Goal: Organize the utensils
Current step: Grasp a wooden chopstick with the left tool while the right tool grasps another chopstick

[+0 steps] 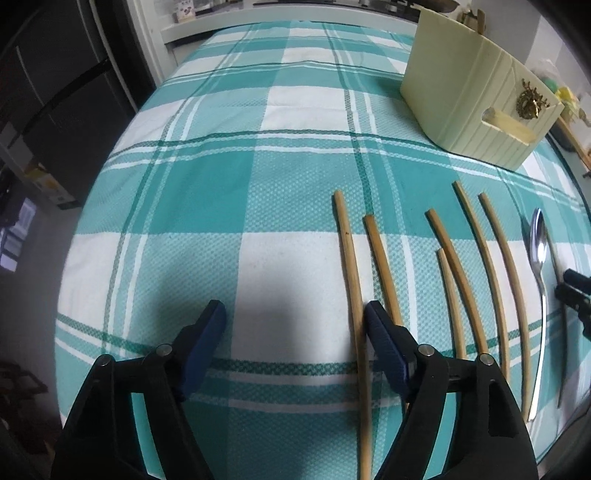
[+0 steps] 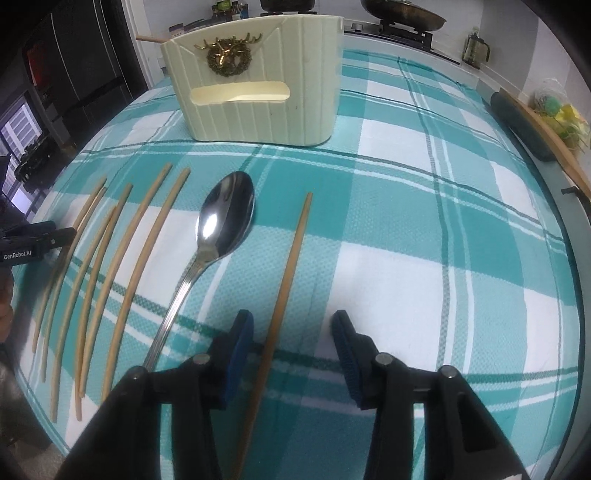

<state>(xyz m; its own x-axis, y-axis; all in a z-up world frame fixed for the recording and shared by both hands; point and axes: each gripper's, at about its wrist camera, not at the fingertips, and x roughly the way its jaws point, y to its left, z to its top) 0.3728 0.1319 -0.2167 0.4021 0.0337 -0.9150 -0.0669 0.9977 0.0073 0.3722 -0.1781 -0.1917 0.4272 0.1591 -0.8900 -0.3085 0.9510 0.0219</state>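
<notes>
Several wooden chopsticks [image 1: 465, 266] lie side by side on the teal checked tablecloth [image 1: 229, 192]. To their right is a metal spoon [image 2: 227, 210], also in the left wrist view [image 1: 539, 243]. My left gripper [image 1: 295, 321] is open just above the cloth. The leftmost chopstick [image 1: 351, 266] runs between its jaws, close against the right finger [image 1: 384, 332]. My right gripper [image 2: 293, 332] is open over a lone chopstick [image 2: 291, 258] right of the spoon. This stick passes between the jaws nearer the left finger [image 2: 242, 343]. A cream utensil holder [image 2: 258, 107] with a gold deer emblem stands beyond, and is also visible from the left wrist [image 1: 469, 96].
A dark roll [image 2: 524, 125] and a wooden board [image 2: 554, 144] lie along the table's right edge. A stove with a pan [image 2: 402, 13] and a glass press [image 2: 476, 46] stand behind the table. Dark cabinets [image 1: 66, 96] rise on the left.
</notes>
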